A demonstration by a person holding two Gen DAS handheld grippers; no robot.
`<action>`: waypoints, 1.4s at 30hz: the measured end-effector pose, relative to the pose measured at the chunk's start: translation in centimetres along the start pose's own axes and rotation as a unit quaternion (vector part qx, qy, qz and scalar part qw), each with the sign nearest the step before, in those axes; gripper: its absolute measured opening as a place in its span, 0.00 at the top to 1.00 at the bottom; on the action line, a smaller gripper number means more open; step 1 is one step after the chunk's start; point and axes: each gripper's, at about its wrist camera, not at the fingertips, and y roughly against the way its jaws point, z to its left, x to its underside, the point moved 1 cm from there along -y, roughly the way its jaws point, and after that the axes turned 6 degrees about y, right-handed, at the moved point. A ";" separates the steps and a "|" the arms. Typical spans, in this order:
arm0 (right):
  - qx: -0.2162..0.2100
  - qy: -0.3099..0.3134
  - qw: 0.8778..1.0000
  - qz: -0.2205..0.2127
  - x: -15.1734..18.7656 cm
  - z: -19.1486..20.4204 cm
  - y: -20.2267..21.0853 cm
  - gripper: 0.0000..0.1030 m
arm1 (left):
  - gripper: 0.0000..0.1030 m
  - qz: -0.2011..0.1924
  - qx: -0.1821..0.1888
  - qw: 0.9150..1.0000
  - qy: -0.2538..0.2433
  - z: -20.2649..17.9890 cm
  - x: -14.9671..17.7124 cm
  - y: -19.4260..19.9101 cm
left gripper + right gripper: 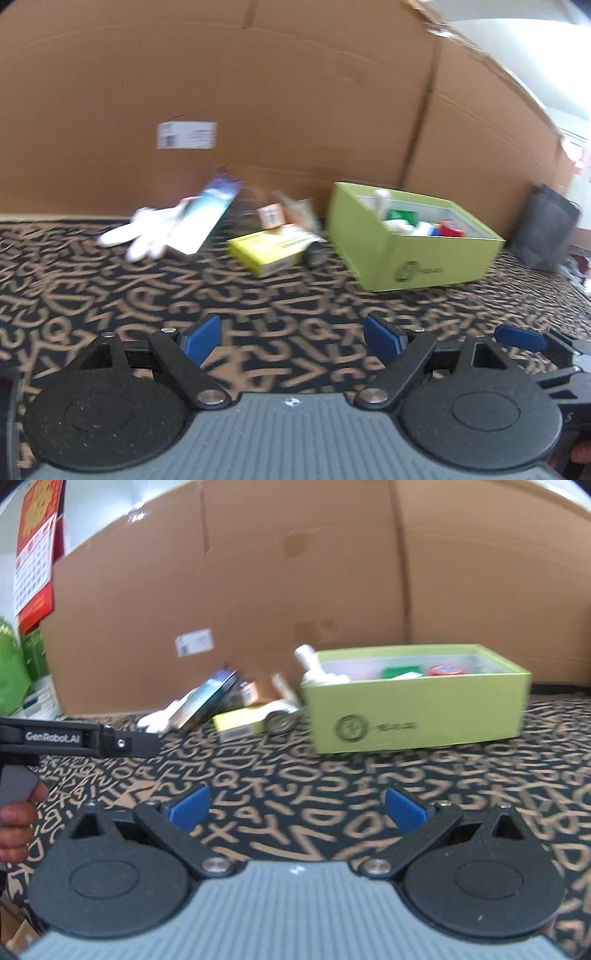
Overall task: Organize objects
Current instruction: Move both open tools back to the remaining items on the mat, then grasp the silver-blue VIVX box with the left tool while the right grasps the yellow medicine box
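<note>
A lime-green open box (413, 254) (417, 716) sits on the letter-patterned cloth and holds a red-lidded jar (451, 228) (446, 669), a green item and white pieces. Left of it lies a loose pile: a yellow carton (267, 251) (242, 722), a white glove (142, 232), a glossy blue-white packet (207, 214) (207, 698) and a small orange box (271, 215). My left gripper (291, 338) is open and empty, well short of the pile. My right gripper (297, 808) is open and empty too, short of the green box.
A tall cardboard wall (258, 92) (314, 572) with a white label closes off the back. A dark bag (543, 229) stands right of the green box. A hand (16, 823) holds the left gripper's handle at the right wrist view's left edge. A red calendar (37, 554) hangs there.
</note>
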 end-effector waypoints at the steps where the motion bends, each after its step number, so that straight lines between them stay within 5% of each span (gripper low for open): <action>1: -0.007 0.005 1.000 0.003 -0.4 0.6 -0.8 0.00 | 0.15 -0.001 -0.009 1.000 0.006 0.7 -0.2 0.0; 10: -0.057 0.073 0.996 0.014 -4.9 5.8 -9.5 0.00 | 0.15 -0.007 -0.054 0.999 -0.005 5.1 -3.0 -1.8; 18: -0.107 0.034 0.991 0.079 -7.1 7.4 -18.4 0.20 | 0.15 -0.016 -0.040 0.995 -0.091 5.9 -7.3 -7.3; 22: -0.061 -0.017 0.992 0.105 -7.2 7.2 -21.9 0.17 | 0.15 0.002 -0.033 0.995 -0.099 6.1 -9.1 -11.3; 25: -0.005 -0.049 0.994 0.097 -7.7 6.8 -23.2 0.00 | 0.21 0.009 -0.040 0.996 -0.085 7.3 -10.3 -12.8; 32: 0.112 -0.109 0.982 0.102 -8.9 6.8 -27.3 0.00 | 0.21 -0.013 -0.050 0.999 -0.009 10.6 -12.0 -11.4; 35: 0.145 -0.059 0.980 0.121 -8.9 7.7 -28.6 0.00 | 0.21 0.000 -0.046 0.999 -0.011 10.8 -11.5 -11.7; 42: 0.057 0.000 0.993 0.107 -7.1 5.6 -25.4 0.13 | 0.21 0.022 -0.026 0.999 -0.035 9.1 -10.1 -13.7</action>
